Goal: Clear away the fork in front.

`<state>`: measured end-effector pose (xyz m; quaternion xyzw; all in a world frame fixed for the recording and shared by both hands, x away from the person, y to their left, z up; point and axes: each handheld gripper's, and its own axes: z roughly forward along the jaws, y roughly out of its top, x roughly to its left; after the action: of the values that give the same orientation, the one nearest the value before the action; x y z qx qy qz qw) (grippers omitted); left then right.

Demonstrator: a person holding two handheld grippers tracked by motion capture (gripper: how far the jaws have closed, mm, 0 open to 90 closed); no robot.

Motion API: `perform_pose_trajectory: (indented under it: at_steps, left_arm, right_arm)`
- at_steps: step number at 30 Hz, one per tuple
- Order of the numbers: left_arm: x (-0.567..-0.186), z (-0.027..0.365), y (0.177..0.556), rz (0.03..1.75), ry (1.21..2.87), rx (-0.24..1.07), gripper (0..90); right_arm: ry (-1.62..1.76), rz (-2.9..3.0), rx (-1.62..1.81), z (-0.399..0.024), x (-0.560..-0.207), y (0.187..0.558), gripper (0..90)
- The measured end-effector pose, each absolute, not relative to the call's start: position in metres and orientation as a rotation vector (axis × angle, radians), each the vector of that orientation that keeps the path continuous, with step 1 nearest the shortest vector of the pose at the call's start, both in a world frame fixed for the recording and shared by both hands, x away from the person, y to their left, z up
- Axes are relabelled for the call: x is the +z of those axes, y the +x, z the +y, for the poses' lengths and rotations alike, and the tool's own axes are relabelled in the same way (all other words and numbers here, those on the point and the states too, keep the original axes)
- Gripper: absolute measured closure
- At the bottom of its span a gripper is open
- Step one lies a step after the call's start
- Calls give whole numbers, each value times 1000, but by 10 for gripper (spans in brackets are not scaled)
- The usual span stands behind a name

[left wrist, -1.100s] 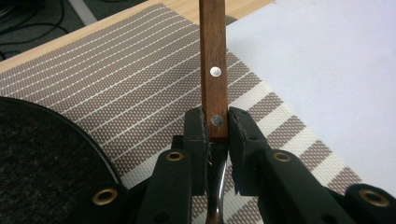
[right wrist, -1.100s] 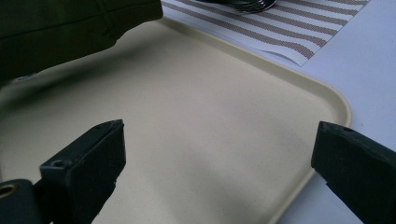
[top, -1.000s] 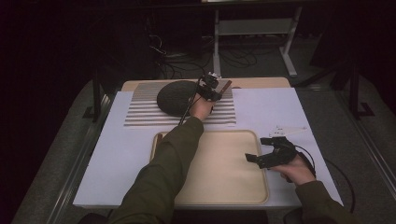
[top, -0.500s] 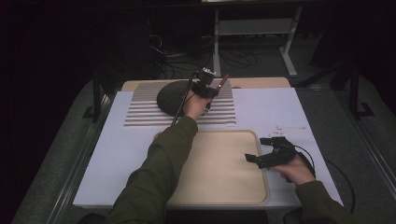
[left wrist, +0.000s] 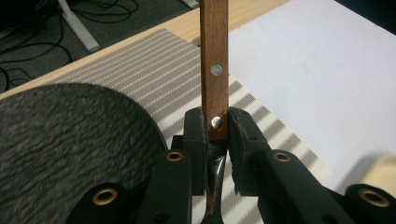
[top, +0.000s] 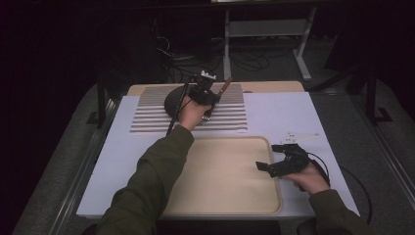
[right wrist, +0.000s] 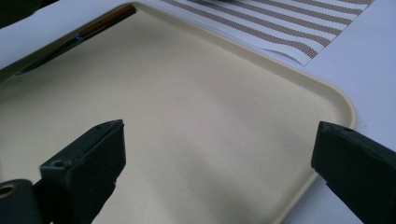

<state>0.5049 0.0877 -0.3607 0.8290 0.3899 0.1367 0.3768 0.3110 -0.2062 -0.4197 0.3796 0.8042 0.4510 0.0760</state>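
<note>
A wooden handle with two rivets is clenched between the jaws of the left claw, and a shiny metal neck is seen just below the grip; the utensil appears to be a knife or similar piece of cutlery, though the working end is hidden. In the high view the left claw is held above the striped mat at the far side of the tabletop, just beside a dark round plate, with the handle slanting up and away. The grip is taken low on the handle, near the metal, probably so that the piece is carried steadily without swinging.

The right claw is released, its jaws spread wide, and is rested low at the right edge of the beige tray. In the right gripper view the bare tray is seen between the jaws, and a second slim utensil with a brownish handle is laid along the tray's far rim. From this it is judged that cutlery is being moved between tray and mat, and that the right claw is kept parked and ready while the left does the carrying. A small white part is lying on the tabletop just beyond the right claw.
</note>
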Motion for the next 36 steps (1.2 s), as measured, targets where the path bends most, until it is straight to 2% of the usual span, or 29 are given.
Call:
perform_pose_trajectory:
  at_steps: [36]
  left_arm:
    - [-354, 182, 368, 979, 2113, 274, 784]
  right_arm:
    - [1138, 2422, 1325, -202, -420, 310, 26]
